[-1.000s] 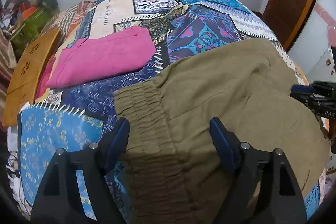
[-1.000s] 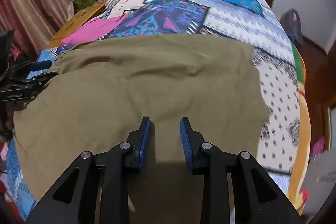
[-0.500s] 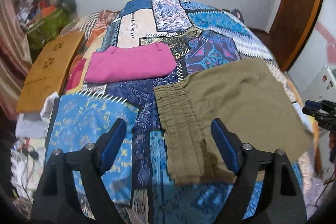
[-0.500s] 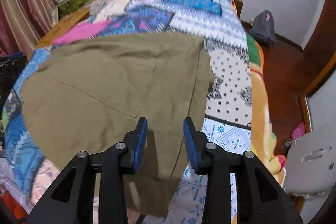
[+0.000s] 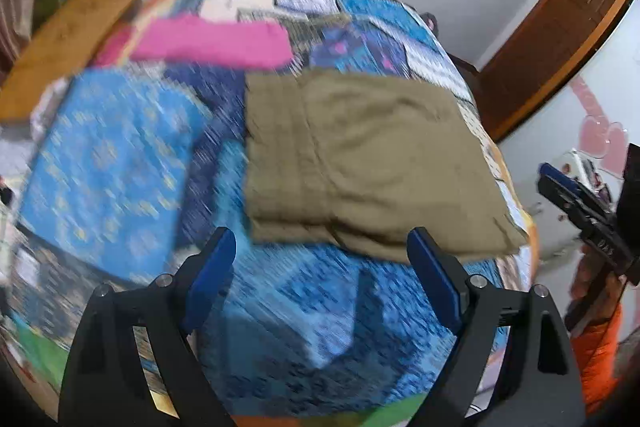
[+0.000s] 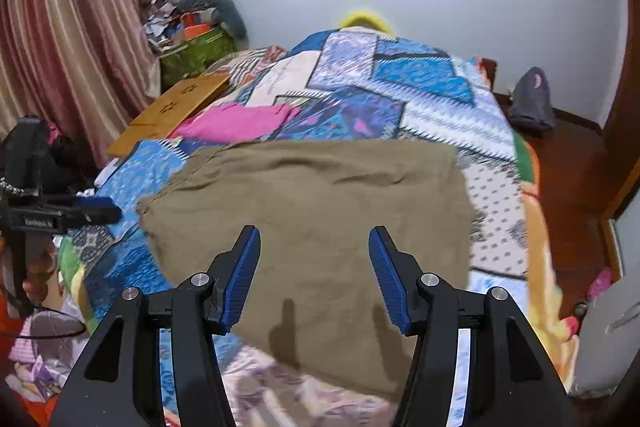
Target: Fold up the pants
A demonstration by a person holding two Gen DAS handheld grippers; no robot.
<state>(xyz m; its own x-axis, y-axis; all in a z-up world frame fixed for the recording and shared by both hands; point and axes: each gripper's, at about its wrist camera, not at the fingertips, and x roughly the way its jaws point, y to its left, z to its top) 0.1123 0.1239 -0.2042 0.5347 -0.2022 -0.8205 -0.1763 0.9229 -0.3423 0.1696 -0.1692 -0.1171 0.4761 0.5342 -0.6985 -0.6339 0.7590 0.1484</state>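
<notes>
The left gripper (image 5: 322, 261) is held with its blue-padded fingers wide apart and empty, above the patchwork bedspread (image 5: 108, 155) just short of the near edge of the olive pants (image 5: 360, 163). The right gripper (image 6: 314, 269) is likewise spread apart, nothing gripped, over the pants (image 6: 312, 211), which are laid folded flat on the bed. A folded pink garment (image 6: 240, 121) is seen beyond them, near a wooden board (image 6: 172, 111).

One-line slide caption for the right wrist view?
Open right gripper above folded olive pants on patchwork bedspread, pink garment beyond.
</notes>
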